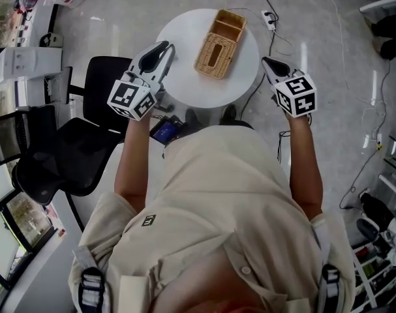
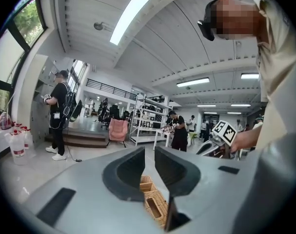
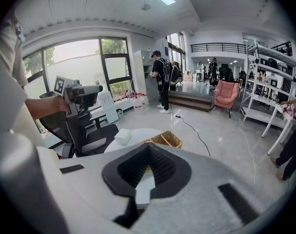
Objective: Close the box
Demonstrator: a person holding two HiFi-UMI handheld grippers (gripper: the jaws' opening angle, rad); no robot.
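Observation:
A woven wicker box (image 1: 220,43) lies on the round white table (image 1: 184,87). Its near part has a slotted top and its far end is an open compartment. My left gripper (image 1: 166,46) hovers over the table's left edge, left of the box, its jaws a narrow gap apart and empty. Through that gap in the left gripper view (image 2: 149,167) the box (image 2: 155,206) shows below. My right gripper (image 1: 265,61) hangs off the table's right edge, shut on nothing. In the right gripper view (image 3: 148,150) the box (image 3: 167,139) shows just past the jaws.
Black office chairs (image 1: 87,149) stand left of the table. A power strip (image 1: 269,19) and cables lie on the floor behind it. A small white box (image 3: 122,136) sits on the table. Several people stand farther back (image 2: 60,116).

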